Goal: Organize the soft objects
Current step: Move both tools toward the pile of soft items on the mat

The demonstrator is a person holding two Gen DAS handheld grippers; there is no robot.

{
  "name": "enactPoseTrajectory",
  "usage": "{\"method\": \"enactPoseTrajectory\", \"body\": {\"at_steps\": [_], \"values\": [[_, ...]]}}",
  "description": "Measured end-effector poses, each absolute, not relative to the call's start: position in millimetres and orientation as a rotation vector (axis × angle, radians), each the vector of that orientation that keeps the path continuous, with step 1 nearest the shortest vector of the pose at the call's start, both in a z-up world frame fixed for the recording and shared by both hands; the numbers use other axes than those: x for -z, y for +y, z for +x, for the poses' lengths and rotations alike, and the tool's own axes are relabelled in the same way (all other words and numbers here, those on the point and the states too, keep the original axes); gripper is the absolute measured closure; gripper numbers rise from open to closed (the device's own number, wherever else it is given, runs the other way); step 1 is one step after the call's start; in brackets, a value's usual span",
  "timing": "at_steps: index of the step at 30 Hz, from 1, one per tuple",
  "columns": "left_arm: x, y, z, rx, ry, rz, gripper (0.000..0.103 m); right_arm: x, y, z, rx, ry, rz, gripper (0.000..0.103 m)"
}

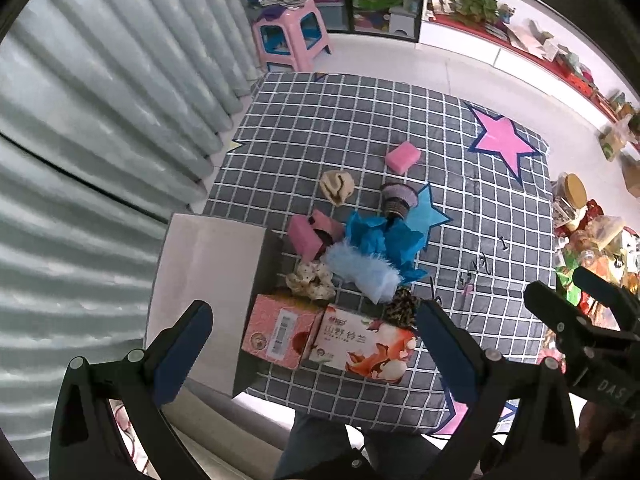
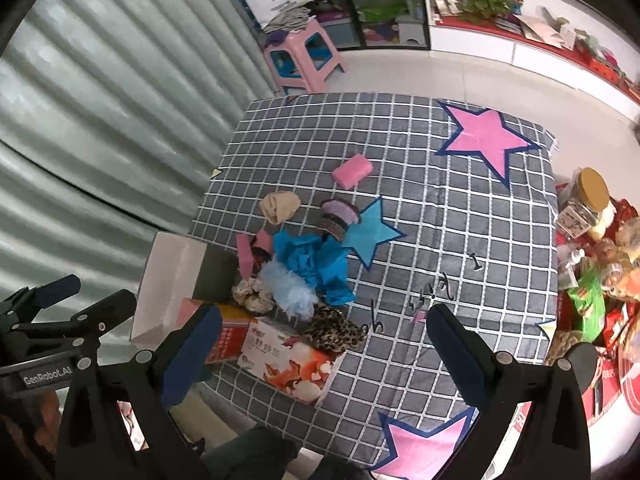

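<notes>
I have both grippers hanging high above the bench, the left gripper (image 1: 312, 344) and the right gripper (image 2: 320, 348) each spread wide with nothing between the fingers. The soft things sit bunched near the bench's near-left part on the checked cloth (image 1: 360, 128): a blue crumpled cloth (image 1: 384, 236), a pale blue fluffy piece (image 1: 360, 268) lying across it, a spotted scrunchie (image 1: 312, 280), a leopard-print scrunchie (image 2: 336, 330) touching the tissue box (image 1: 360, 344), and a pink sponge (image 1: 308, 232) leaning by the white box (image 1: 208, 264). A second pink sponge (image 1: 402, 156), a beige rolled sock (image 1: 338, 186) and a purple knitted piece (image 1: 396, 198) lie further out, apart from the heap. My worry is the tangle: closing on the fluffy piece could drag the blue cloth or a scrunchie along with it, since they overlap. The leopard scrunchie is pressed against the tissue box, so a low approach may nudge the box toward the near edge. With both grippers near each other, they could also collide over the heap.
</notes>
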State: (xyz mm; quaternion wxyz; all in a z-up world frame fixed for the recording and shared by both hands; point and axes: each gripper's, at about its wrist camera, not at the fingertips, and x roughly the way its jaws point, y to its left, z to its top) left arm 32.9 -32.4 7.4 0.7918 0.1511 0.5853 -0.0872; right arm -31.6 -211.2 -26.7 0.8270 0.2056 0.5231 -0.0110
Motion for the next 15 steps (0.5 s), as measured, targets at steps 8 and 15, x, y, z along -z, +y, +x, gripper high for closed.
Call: {"method": "enactPoseTrajectory", "body": {"at_steps": [8, 15], "values": [[12, -34, 58, 0.246, 1.271, 0.325, 0.001, 40, -216, -28, 0.110, 1.148, 0.461, 0.000], [57, -38, 106, 0.275, 1.349, 0.369, 0.001, 70, -214, -12, 0.194, 1.221, 0.528, 0.000]]}}
